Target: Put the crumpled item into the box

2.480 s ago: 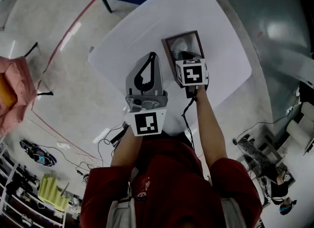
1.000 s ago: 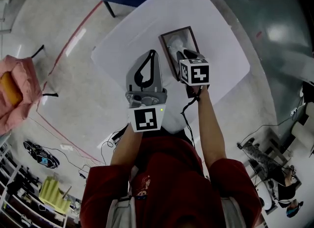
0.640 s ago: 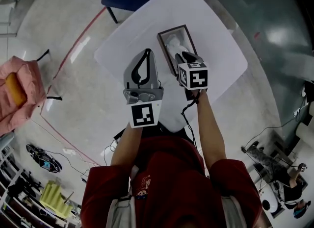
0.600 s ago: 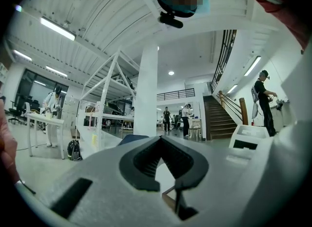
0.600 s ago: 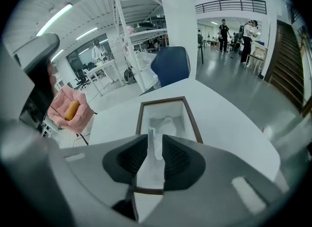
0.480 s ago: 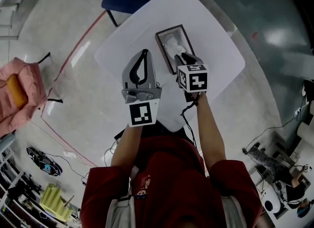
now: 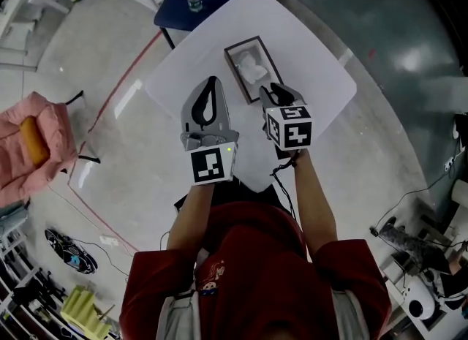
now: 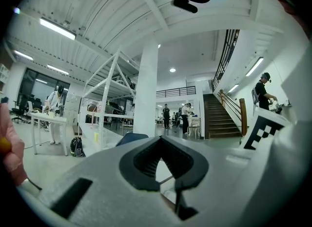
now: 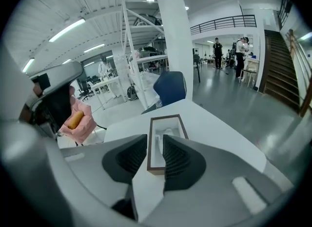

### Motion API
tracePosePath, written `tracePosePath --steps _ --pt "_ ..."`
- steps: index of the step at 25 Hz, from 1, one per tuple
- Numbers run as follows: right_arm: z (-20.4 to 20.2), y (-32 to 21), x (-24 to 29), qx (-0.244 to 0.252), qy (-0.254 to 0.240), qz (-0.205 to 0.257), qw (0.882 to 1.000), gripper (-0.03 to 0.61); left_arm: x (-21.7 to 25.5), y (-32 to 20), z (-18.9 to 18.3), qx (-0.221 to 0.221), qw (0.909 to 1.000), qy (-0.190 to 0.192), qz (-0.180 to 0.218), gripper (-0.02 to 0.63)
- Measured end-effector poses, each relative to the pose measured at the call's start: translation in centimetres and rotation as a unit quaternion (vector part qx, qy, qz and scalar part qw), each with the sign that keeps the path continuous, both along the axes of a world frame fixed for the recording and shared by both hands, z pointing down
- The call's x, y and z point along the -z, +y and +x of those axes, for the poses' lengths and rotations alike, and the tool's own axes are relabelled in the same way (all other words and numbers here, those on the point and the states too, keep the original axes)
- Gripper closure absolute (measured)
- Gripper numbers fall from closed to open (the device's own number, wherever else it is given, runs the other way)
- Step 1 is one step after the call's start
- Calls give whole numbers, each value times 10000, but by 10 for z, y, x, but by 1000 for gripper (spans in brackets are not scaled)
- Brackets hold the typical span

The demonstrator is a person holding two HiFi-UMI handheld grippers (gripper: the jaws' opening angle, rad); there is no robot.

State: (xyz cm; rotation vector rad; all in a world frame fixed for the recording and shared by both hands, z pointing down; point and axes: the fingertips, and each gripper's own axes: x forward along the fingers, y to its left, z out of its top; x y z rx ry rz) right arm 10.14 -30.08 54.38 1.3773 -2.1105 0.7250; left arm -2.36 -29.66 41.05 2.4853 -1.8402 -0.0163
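Crumpled item [image 7: 253, 66] lies inside the box [image 7: 234, 75] on the white desk [image 7: 311, 61]. Right tongs [image 7: 278, 96], directly over the box earlier, have drawn back toward the person and sit short of its near end. Their jaws are opening, spread wide, with nothing between them. Left tongs [image 7: 212, 84] remain alongside, tips together and empty, clear of the box.

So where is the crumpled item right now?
In the head view the crumpled item lies inside the box on the white table, just ahead of the right tongs, whose jaws are opening with nothing gripped.
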Motion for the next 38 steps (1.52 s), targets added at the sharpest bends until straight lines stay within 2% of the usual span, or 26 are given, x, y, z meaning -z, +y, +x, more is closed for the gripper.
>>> tracePosePath --steps 11,20,33,38 --pt "10 54 61 12 -300 825 9961 474 37 51 13 7 9999 6 151 611" --pt "5 104 115 194 -538 1565 9860 474 58 101 13 37 9998 40 214 611" --pt "9 152 184 140 -819 2688 9596 471 83 146 10 143 9987 63 487 611" --pt "11 166 207 -68 -849 3291 9404 471 90 158 10 127 9983 102 554 611"
